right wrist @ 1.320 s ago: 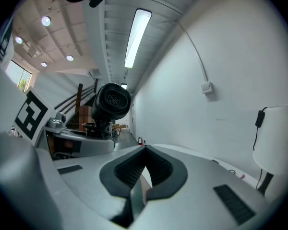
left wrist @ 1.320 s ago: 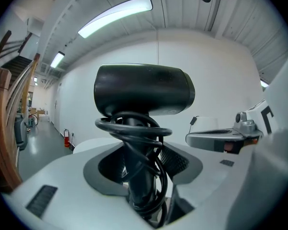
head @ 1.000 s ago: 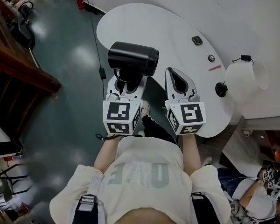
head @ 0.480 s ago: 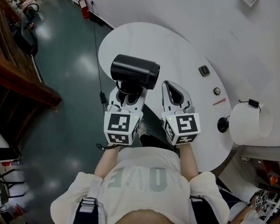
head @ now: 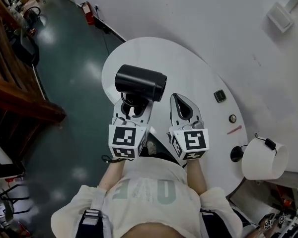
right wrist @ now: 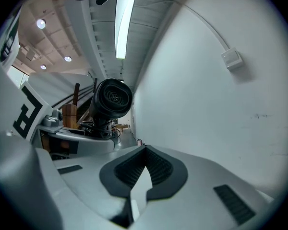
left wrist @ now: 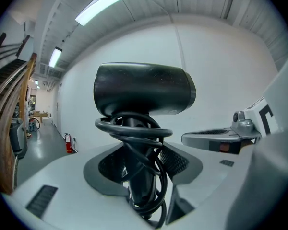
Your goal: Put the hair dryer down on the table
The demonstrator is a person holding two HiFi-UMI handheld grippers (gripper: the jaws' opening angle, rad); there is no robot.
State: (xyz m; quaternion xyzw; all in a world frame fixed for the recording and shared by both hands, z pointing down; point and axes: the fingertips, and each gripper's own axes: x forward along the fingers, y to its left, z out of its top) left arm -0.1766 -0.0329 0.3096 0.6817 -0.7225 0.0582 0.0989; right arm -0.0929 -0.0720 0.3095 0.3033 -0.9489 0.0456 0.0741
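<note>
A black hair dryer (head: 140,83) stands upright in my left gripper (head: 132,104), barrel on top, its cord wound round the handle. The left gripper view shows the handle and coiled cord (left wrist: 141,176) clamped between the jaws, with the barrel (left wrist: 143,89) filling the middle. It hangs over the near left edge of the white round table (head: 188,78). My right gripper (head: 183,103) is beside it to the right, shut and holding nothing. In the right gripper view the hair dryer (right wrist: 110,99) shows at the left, nozzle facing the camera.
On the table's right side lie a small dark device (head: 219,95), a round knob (head: 232,118), a red pen (head: 234,130) and a white lamp shade (head: 260,157). A white wall runs behind. Dark green floor, a cable (head: 102,38) and wooden stairs (head: 15,73) are at left.
The view has shifted so the table sits lower and further right in the frame. Both grippers hold the same pose, the hair dryer still upright in the left one.
</note>
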